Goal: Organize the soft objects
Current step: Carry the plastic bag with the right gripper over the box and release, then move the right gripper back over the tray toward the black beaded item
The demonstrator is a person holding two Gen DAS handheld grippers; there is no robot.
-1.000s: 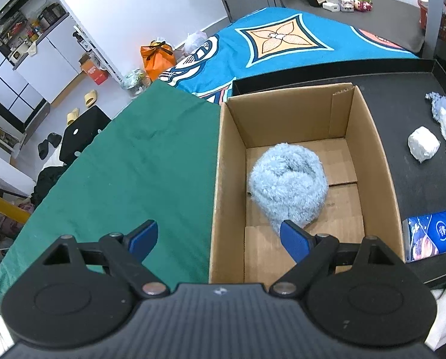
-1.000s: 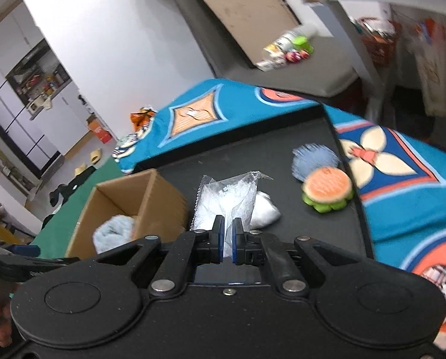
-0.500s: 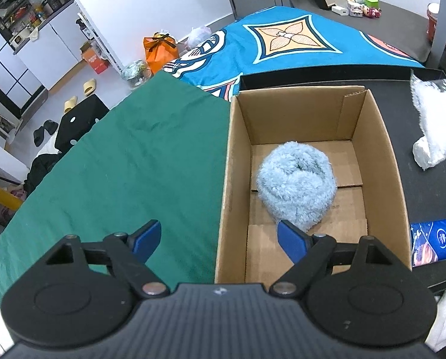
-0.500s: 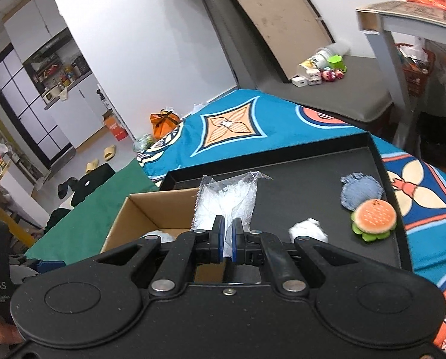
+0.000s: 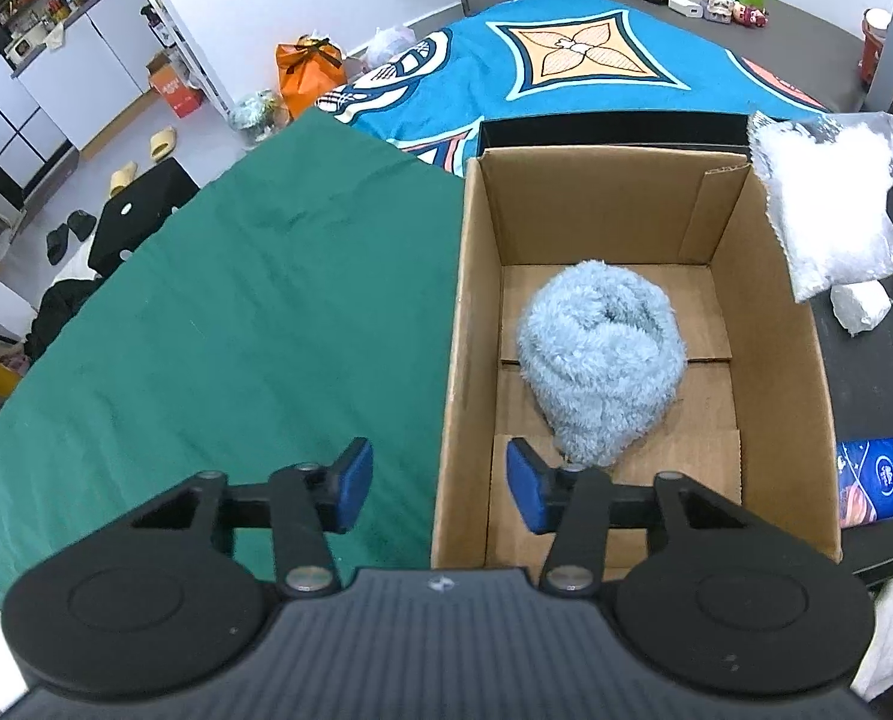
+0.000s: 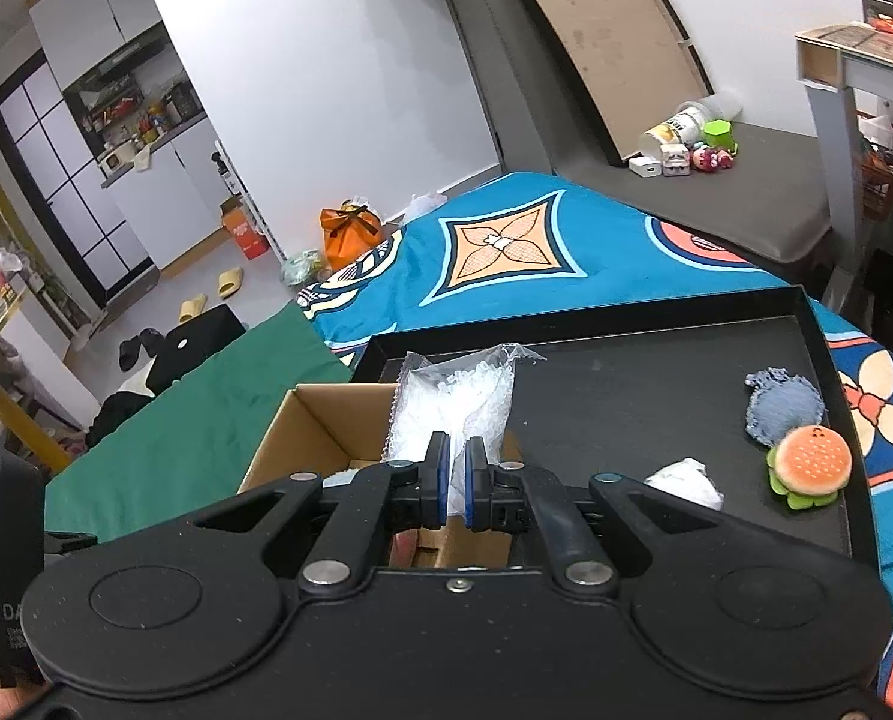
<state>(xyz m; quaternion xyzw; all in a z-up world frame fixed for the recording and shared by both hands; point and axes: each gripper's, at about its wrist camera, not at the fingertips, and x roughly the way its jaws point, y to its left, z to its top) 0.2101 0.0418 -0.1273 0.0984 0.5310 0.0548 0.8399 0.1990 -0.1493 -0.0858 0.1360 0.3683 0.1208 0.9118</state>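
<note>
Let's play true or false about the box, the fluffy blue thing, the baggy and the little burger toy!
1. The fluffy blue bundle lies inside the cardboard box. True.
2. The right tongs pinch a clear bag of white stuff. True.
3. The burger toy is in the box. False: it sits on the black tray.
4. The left tongs hold the blue bundle. False: their jaws are closing around the box's wall, not gripping anything yet.
5. The box is full to the top. False: only the bundle is inside.
</note>
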